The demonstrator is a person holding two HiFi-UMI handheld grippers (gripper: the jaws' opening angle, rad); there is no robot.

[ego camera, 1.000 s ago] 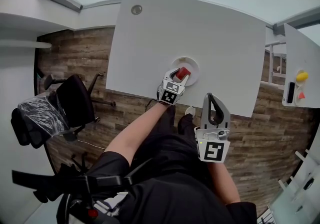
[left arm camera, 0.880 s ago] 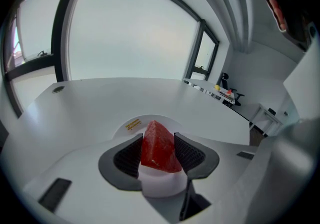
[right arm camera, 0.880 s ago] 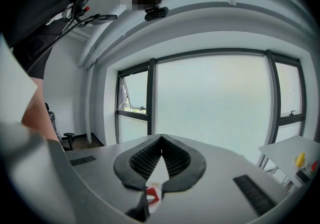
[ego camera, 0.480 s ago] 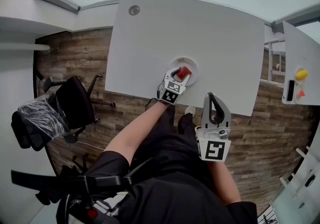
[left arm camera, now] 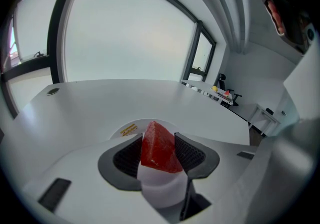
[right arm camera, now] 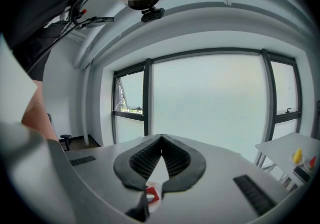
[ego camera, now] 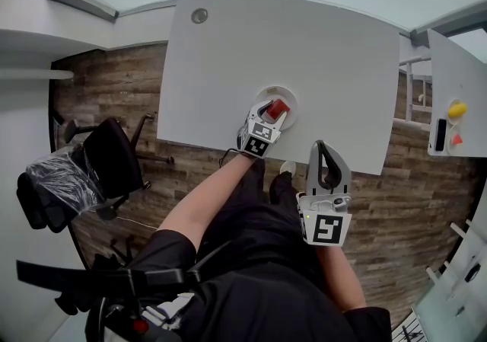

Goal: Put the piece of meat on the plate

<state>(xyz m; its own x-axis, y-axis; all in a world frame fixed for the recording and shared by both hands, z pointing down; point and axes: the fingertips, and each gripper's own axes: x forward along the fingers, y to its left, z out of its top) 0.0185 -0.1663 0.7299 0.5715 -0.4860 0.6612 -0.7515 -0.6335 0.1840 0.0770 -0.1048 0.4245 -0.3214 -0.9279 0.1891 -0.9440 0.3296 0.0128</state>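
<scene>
A red wedge, the piece of meat (ego camera: 278,110) (left arm camera: 157,147), sits between the pads of my left gripper (ego camera: 272,113) (left arm camera: 158,140), which is shut on it. It hangs just over a small round white plate (ego camera: 288,94) (left arm camera: 125,127) near the front edge of the white table (ego camera: 304,43). A yellow label shows on the plate's rim in the left gripper view. My right gripper (ego camera: 320,147) (right arm camera: 161,137) is shut with nothing in it. It is held off the table, in front of the table's near edge and to the right of the plate.
A round cable grommet (ego camera: 199,15) is at the table's far left corner. A black office chair (ego camera: 114,154) stands on the wooden floor to the left. A second white table (ego camera: 464,74) at the right carries a yellow object (ego camera: 456,110) and a red one (ego camera: 456,139).
</scene>
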